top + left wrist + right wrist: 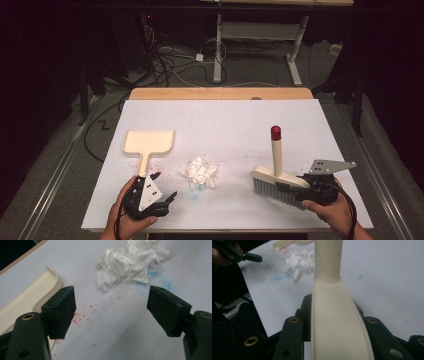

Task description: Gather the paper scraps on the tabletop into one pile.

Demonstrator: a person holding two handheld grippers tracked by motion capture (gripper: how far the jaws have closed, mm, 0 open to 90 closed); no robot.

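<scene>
White table [225, 120], paper scraps [200, 171] between dustpan [148, 141] and brush [277, 180], left gripper [162, 192] jaws released, right gripper [307, 192] jaws grasping brush.

The high view looks forward and down over the whole tabletop [225, 125]. The left gripper view rides low behind the left claw [111, 312], facing the paper heap [131, 261] just ahead of it. The right gripper view sits very close behind the right claw [332, 327], facing the same paper heap farther ahead. All three views share that heap.
</scene>
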